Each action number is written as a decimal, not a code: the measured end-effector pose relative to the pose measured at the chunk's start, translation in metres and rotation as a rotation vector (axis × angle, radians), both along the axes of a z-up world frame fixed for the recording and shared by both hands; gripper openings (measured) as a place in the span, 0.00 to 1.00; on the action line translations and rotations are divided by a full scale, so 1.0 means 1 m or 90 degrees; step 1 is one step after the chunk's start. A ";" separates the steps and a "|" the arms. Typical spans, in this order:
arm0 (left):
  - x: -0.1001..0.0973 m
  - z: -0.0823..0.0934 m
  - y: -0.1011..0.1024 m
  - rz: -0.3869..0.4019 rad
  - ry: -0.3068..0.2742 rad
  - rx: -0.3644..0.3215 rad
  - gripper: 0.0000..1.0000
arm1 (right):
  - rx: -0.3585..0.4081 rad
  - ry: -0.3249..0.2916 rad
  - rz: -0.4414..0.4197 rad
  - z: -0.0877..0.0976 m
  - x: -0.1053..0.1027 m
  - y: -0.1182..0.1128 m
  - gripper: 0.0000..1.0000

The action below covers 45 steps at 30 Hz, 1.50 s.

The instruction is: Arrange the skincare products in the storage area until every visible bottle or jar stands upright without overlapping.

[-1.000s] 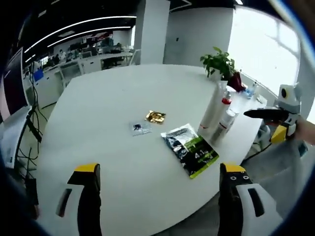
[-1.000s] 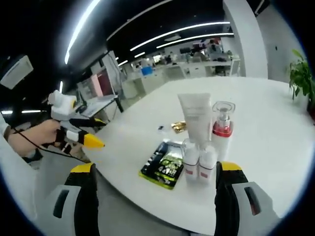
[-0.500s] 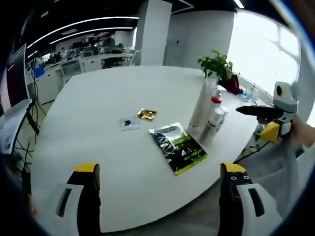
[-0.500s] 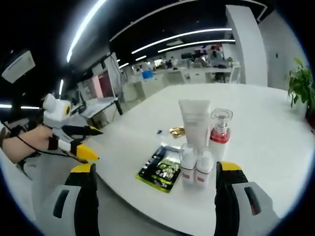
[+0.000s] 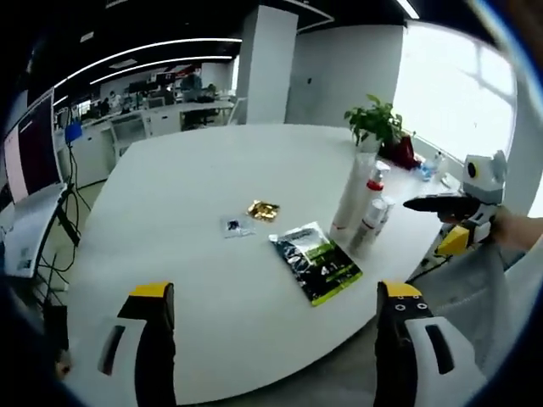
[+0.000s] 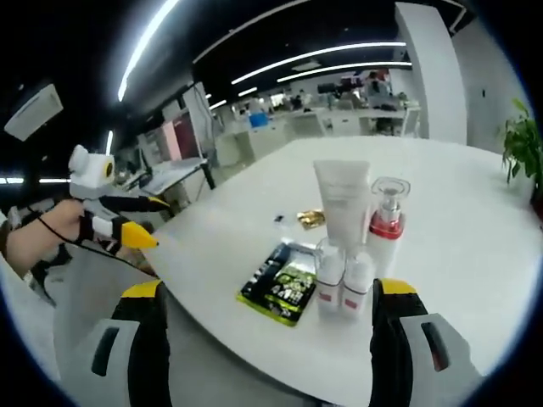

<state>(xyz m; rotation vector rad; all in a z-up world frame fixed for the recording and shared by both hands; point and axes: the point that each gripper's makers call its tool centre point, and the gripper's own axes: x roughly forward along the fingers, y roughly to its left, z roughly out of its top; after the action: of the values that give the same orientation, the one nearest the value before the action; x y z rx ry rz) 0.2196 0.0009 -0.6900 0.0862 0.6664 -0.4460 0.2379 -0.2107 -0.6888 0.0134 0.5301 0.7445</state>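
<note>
At the table's edge a group of skincare products stands upright: a tall white tube [image 6: 342, 203], a clear pump bottle with a red band [image 6: 386, 222] and two small white bottles [image 6: 329, 280] [image 6: 358, 281]. They sit close together just beyond my right gripper [image 6: 271, 289], which is open and holds nothing. From the other side I see the tube [image 5: 352, 191], the pump bottle [image 5: 374, 181] and a small bottle [image 5: 366, 227] at the right of the table. My left gripper [image 5: 275, 290] is open and empty, held well short of them.
A green and black sachet [image 5: 316, 261] lies flat beside the bottles, with a gold sachet [image 5: 264, 209] and a small clear sachet [image 5: 236, 225] further in. A potted plant [image 5: 376, 123] stands at the far edge. The white table [image 5: 187, 178] is round-edged. Office desks lie beyond.
Both cameras have shifted slightly with the hands. The products and sachets keep their places on the table. Both grippers stay open.
</note>
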 end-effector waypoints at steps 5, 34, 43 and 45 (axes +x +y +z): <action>-0.001 -0.009 -0.002 -0.042 0.014 0.015 0.92 | -0.008 -0.009 -0.013 0.002 0.001 -0.002 0.99; 0.045 -0.017 0.000 -0.043 0.037 0.011 0.91 | -0.036 0.017 -0.035 -0.009 0.002 -0.006 0.99; 0.062 -0.027 -0.002 -0.062 0.054 0.026 0.90 | -0.061 0.003 -0.069 -0.009 0.007 -0.015 0.99; 0.068 -0.033 -0.002 -0.061 0.064 0.031 0.88 | -0.064 0.004 -0.076 -0.010 0.008 -0.016 0.99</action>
<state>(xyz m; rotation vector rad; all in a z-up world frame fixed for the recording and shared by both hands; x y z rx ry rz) 0.2872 -0.0014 -0.7234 0.1434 0.7751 -0.5288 0.2460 -0.2269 -0.6990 -0.0461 0.5679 0.6008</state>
